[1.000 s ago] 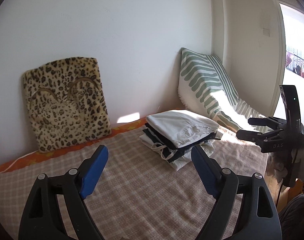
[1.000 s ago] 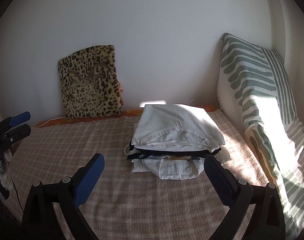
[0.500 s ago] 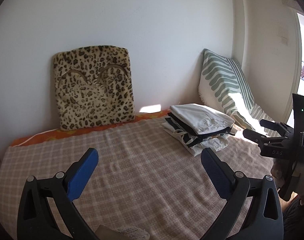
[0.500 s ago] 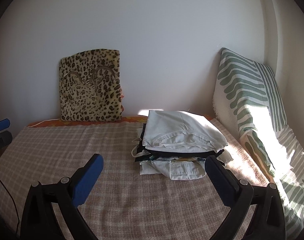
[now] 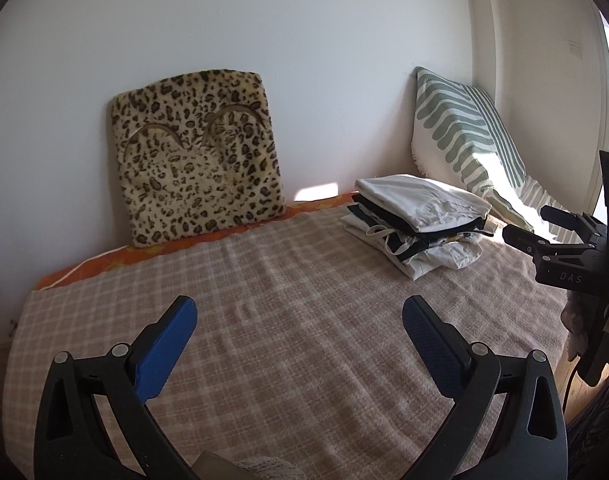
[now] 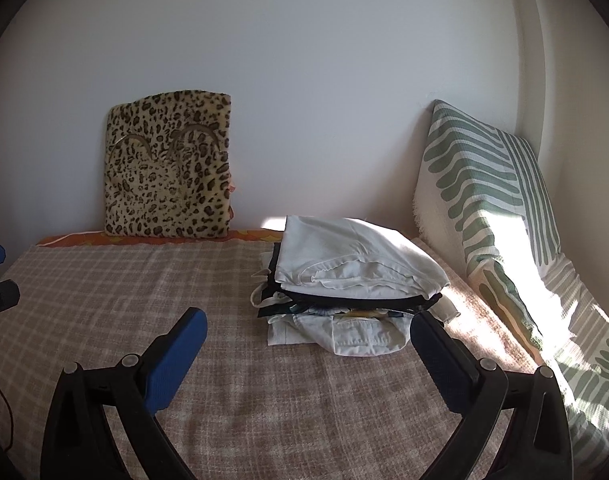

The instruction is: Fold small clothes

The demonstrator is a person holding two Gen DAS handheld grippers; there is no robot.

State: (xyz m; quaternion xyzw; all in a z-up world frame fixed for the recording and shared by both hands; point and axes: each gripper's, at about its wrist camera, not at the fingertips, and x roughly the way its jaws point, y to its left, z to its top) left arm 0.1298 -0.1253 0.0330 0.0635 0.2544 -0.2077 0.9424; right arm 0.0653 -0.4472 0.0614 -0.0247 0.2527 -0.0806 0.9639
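Nearest, the left gripper (image 5: 300, 318) has its blue pads spread wide w/ nothing between them, only the checked blanket (image 5: 288, 304) below. The right gripper (image 6: 306, 334) is spread wide too, also empty, over the same blanket; in the left view it shows at the right edge, near the stack. Further, on the right part of the bed, lies the stack of folded clothes (image 6: 344, 280): white piece on top, dark ones in the middle, pale ones under. Its long axis runs approx. left-right in the right view, folded edge to the far-left. Far, a leopard cushion (image 5: 196, 156) leans on the wall at left & a green striped pillow (image 6: 484, 192) leans in the right corner
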